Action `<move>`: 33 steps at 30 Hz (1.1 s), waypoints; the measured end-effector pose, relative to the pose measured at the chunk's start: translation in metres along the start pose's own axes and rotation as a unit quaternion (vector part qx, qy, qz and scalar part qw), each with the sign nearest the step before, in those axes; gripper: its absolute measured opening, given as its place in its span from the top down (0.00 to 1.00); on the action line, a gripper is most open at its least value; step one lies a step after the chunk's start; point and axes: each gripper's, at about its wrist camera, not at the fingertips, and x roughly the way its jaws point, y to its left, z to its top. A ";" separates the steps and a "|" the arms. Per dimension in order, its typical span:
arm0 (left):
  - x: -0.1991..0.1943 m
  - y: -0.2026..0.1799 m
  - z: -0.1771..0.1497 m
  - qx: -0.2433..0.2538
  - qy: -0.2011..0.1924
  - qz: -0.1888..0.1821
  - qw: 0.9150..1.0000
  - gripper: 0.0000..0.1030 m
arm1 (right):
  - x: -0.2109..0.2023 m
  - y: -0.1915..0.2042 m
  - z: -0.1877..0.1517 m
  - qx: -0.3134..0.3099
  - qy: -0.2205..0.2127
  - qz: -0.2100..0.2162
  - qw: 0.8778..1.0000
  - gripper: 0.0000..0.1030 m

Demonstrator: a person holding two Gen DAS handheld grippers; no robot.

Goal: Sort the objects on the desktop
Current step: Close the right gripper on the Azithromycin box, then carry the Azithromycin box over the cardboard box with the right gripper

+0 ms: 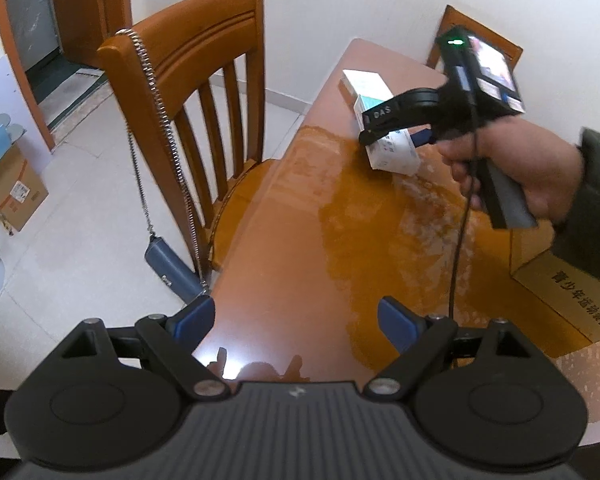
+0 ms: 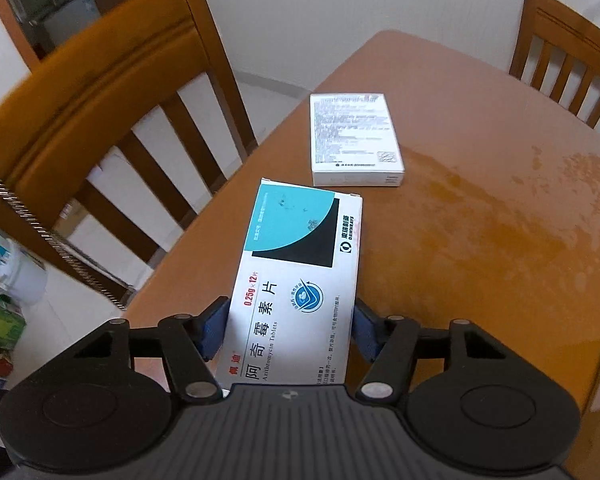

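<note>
R gripper [image 2: 290, 330] clamps medicine box; L gripper [image 1: 296, 322] idle.
R jaws pressed on both long sides of the teal-and-white tablet box [image 2: 296, 276], lower centre of right wrist view, box lying over the counter [image 2: 480, 200]. Second white box [image 2: 354, 140] lies flat above it, just apart. L jaws wide apart w/ nothing between, bottom of left wrist view. Cardboard box [image 1: 568, 296] at right edge.

A glossy orange-brown wooden bench [image 1: 300, 248] with a rounded far end stands against a plain white wall [image 1: 340, 8]. A slatted wooden chair [image 1: 188, 92] sits at its left side, with a silver chain [image 1: 156, 112] and small blue purse [image 1: 172, 270] hanging from it. Another wooden chair [image 2: 564, 56] stands at the far end. The floor [image 1: 80, 208] is pale tile, with cardboard boxes [image 1: 14, 188] at left.
</note>
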 end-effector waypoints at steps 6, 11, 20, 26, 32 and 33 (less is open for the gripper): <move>0.006 -0.019 0.010 0.022 -0.004 -0.016 1.000 0.14 | -0.089 -0.013 -0.033 -0.010 -0.085 0.051 0.995 0.34; 0.012 -0.046 0.018 0.050 -0.006 -0.037 0.998 0.14 | -0.158 -0.030 -0.063 -0.018 -0.119 0.045 0.992 0.33; 0.021 -0.128 0.027 0.120 -0.013 -0.094 0.988 0.14 | -0.240 -0.097 -0.107 0.060 -0.159 -0.006 0.985 0.33; 0.024 -0.177 0.024 0.165 -0.005 -0.117 0.979 0.14 | -0.277 -0.152 -0.152 0.116 -0.164 -0.050 0.978 0.33; 0.028 -0.205 0.021 0.185 0.007 -0.126 0.975 0.14 | -0.281 -0.211 -0.185 0.189 -0.138 -0.105 0.967 0.34; 0.029 -0.207 0.022 0.185 0.009 -0.127 0.974 0.14 | -0.279 -0.221 -0.185 0.197 -0.131 -0.114 0.965 0.34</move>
